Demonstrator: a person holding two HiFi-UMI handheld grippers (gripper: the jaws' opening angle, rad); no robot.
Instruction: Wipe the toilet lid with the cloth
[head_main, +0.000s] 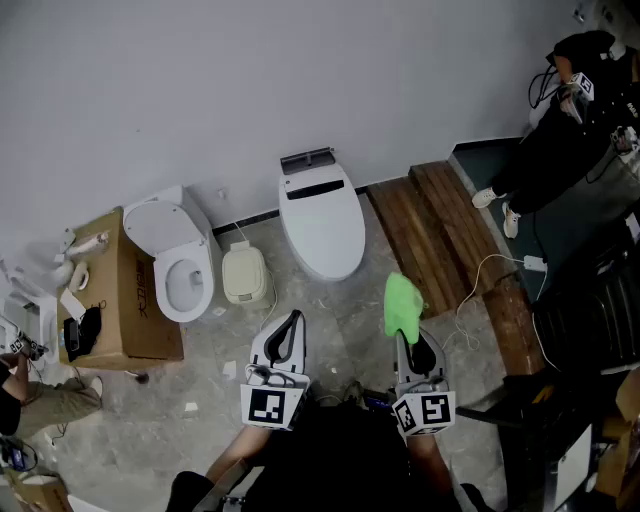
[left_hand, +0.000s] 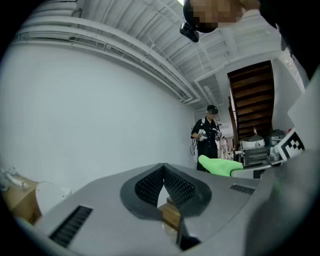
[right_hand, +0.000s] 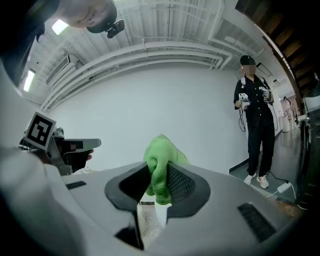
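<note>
The right gripper (head_main: 408, 336) is clenched on the green cloth (head_main: 402, 303). In the right gripper view, both jaws press on a fold of the cloth, and the rest of it bunches above the jaw tips. The left gripper (head_main: 292, 320) is closed too, but it holds nothing: in the left gripper view its jaw tips meet and only the floor shows in the gap under them.

Both grippers are in the air above the floor (head_main: 340, 310), side by side and apart, in front of the person who holds them. The cloth hangs near the front end of the toilet lid (head_main: 322, 220), a little to the right of it, and it does not touch the lid. The lid is down and white.

To the left stands a second toilet (head_main: 178, 262) with its lid up, beside a cardboard box (head_main: 130, 300). Brown planks (head_main: 440, 235) lie on the floor right of the closed toilet. A person in black (head_main: 560, 140) stands farther right, close to the wall.
</note>
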